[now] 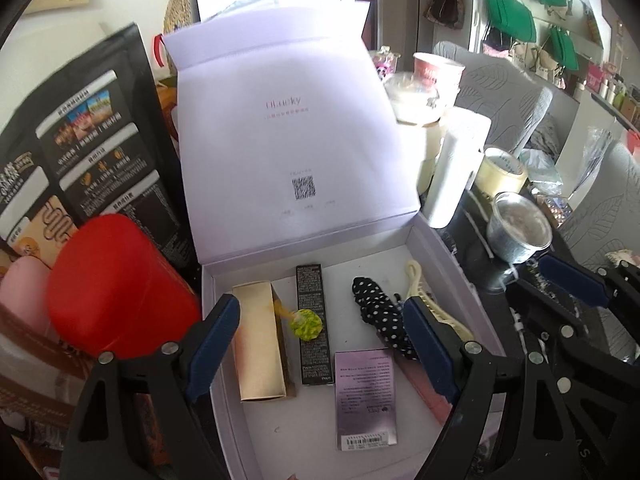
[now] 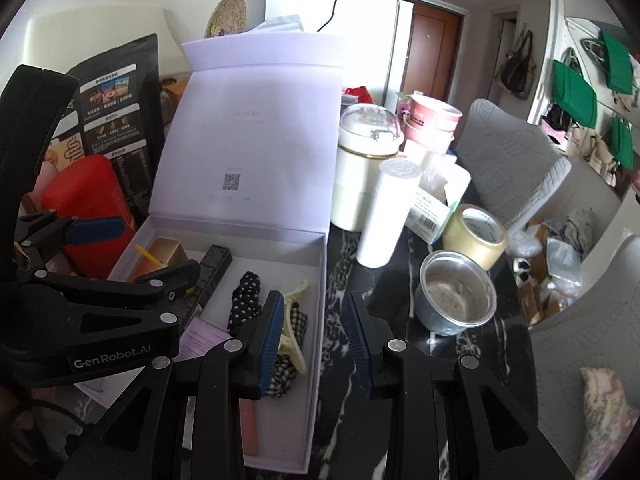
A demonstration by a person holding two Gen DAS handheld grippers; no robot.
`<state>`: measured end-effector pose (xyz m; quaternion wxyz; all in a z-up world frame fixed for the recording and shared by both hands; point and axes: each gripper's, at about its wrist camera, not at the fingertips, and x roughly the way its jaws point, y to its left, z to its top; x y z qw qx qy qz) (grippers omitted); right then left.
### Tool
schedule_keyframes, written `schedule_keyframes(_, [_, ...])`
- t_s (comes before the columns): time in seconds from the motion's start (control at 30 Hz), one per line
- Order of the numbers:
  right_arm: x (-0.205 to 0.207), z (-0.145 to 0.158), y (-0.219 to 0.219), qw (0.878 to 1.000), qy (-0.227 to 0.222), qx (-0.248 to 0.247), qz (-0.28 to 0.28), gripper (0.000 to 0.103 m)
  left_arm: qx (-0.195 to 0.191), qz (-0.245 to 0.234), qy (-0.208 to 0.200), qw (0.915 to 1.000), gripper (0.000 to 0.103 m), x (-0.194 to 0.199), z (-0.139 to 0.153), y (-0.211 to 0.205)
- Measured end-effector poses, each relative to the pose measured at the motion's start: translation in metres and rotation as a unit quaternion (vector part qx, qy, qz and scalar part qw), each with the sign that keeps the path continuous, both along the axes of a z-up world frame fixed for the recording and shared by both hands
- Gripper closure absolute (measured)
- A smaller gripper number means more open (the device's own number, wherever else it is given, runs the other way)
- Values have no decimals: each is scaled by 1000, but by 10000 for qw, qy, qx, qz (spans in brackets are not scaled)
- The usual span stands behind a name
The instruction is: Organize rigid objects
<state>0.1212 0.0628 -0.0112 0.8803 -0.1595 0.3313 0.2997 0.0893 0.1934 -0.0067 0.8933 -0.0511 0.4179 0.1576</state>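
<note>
Both my hand-held grippers hang released over the open white box [image 1: 448, 248].
My left hand-held gripper [image 1: 320, 344] spans the gold carton [image 1: 260, 344]; my right hand-held gripper [image 2: 314, 344] straddles the box's right wall.

Daylit room: black marble tabletop [image 2: 508, 344], grey leaf-patterned chairs [image 2: 516, 160], brown door [image 2: 430, 44], white wall [image 2: 52, 20].

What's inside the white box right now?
In the white box: gold carton, black carton, purple carton, yellow pom-pom, polka-dot scrunchie, cream claw clip. The left gripper covers part of it.
</note>
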Motion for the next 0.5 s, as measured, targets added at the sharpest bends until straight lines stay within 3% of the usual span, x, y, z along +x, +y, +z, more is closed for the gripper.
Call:
schedule_keyframes(0.23, [-16,23,-12,9996,-213,171,21,66,188,156,-310,9992,19,-21,35,-11])
schedule_keyframes(0.5, [-44,54,-31,9980,-501,385,73,48,357,207,-585,9974,16,-48,71,-27])
